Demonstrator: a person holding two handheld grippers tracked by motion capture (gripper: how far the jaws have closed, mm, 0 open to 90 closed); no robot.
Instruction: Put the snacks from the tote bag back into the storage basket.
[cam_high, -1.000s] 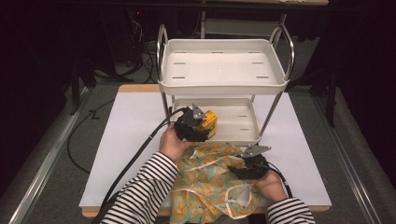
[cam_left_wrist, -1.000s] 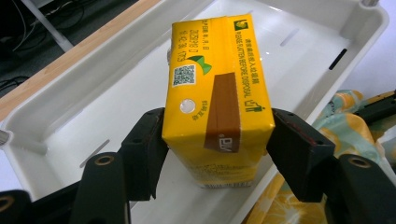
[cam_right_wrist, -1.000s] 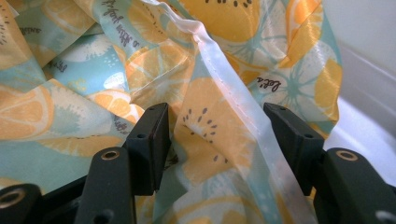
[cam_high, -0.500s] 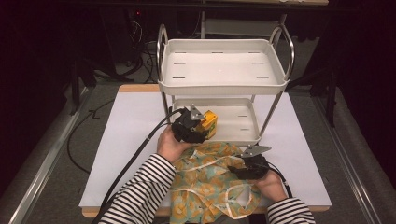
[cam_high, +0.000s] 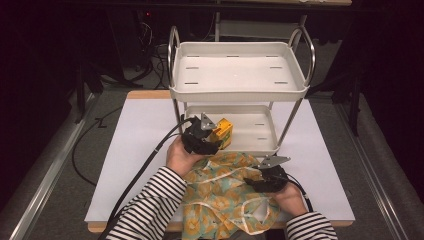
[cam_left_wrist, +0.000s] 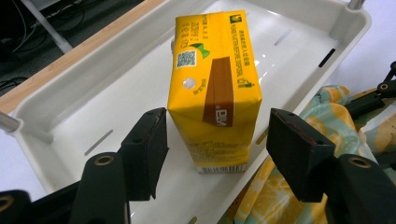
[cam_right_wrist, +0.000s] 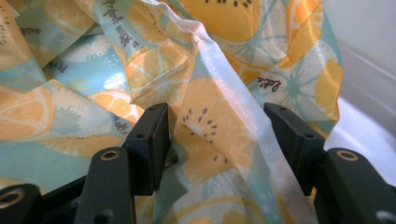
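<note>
- Right now your left gripper (cam_left_wrist: 212, 135) stands open around the yellow juice carton (cam_left_wrist: 215, 88), a gap showing at each pad, nothing gripped; the carton sits in the cart's lower tray (cam_high: 260, 125) at its 7 o'clock corner.
- Likely light and stiff-walled yet crushable (glossy sides may slip): clamp the two broad faces mid-body, gently.
- Your right gripper (cam_right_wrist: 217, 140) is open too, with the fruit-print cloth bag (cam_high: 225, 195) bunched between its jaws; soft, slick fabric, so take the white hem (cam_right_wrist: 233, 88).

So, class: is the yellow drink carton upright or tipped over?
Upright: the yellow drink carton stands on its base in the white plastic tray.
</note>
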